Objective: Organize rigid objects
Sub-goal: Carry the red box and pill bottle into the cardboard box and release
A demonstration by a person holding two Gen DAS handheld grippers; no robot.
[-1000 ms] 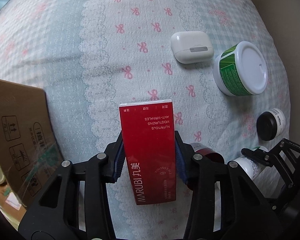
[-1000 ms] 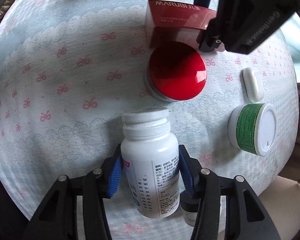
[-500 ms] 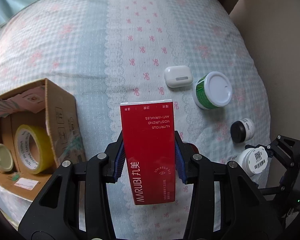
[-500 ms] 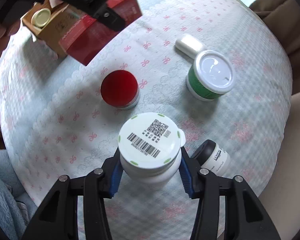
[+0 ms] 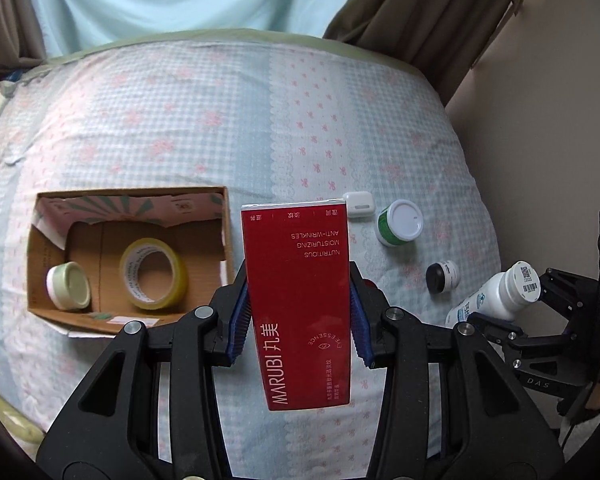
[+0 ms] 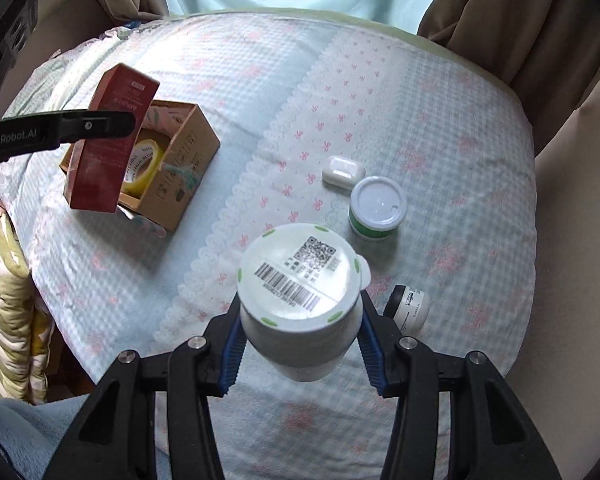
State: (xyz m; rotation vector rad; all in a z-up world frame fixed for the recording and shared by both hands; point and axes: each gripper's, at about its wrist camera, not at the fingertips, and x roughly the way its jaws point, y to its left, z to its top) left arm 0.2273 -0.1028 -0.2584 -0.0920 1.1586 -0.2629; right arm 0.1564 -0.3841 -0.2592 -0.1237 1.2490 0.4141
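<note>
My left gripper [image 5: 298,320] is shut on a red MARUBI box [image 5: 298,300] and holds it above the bed, just right of an open cardboard box [image 5: 226,248]. The red box also shows in the right wrist view [image 6: 106,140], in front of the cardboard box [image 6: 188,164]. My right gripper [image 6: 300,344] is shut on a white pill bottle [image 6: 300,304], its barcoded lid facing the camera. The bottle also shows at the right in the left wrist view [image 5: 496,296].
The cardboard box holds a yellow tape roll [image 5: 152,276] and a pale green jar [image 5: 68,286]. On the bedspread lie a white earbud case [image 6: 342,172], a green tub with a white lid [image 6: 376,208] and a small black-capped jar [image 6: 410,308]. Curtains hang behind.
Both grippers have risen well above the bed with their loads. The left one now has the whole cardboard box in view. The red-lidded jar is hidden behind the held objects.
</note>
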